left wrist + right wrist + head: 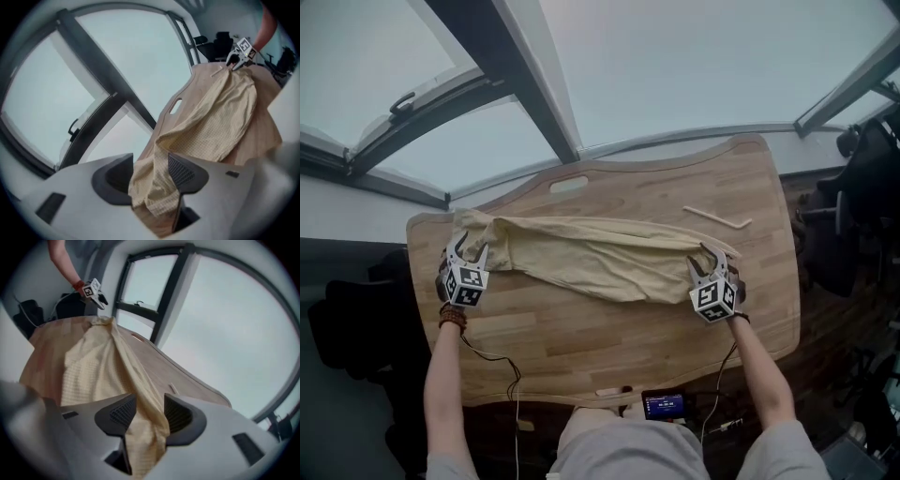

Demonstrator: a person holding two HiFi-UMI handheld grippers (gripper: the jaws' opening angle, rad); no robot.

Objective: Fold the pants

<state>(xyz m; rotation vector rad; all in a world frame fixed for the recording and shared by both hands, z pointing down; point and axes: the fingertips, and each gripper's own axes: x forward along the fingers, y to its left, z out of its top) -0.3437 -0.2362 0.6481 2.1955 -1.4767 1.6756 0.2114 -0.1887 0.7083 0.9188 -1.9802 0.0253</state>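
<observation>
Beige pants (581, 253) lie stretched in a long, loosely bunched strip across the wooden table (675, 178). My left gripper (469, 246) is at the strip's left end and my right gripper (712, 262) at its right end. In the left gripper view the left gripper (149, 171) stands wide, and a fold of the pants (220, 122) hangs loose between its pads. In the right gripper view the right gripper (146, 411) is parted too, with a bunch of the pants (93, 366) lying in the gap and not pinched.
A thin pale stick (717, 217) lies on the table beyond the right gripper. The table has a hand slot (569, 184) near its far edge. A phone (664, 405) sits at the near edge. Dark office chairs (862, 187) stand at the right, windows behind.
</observation>
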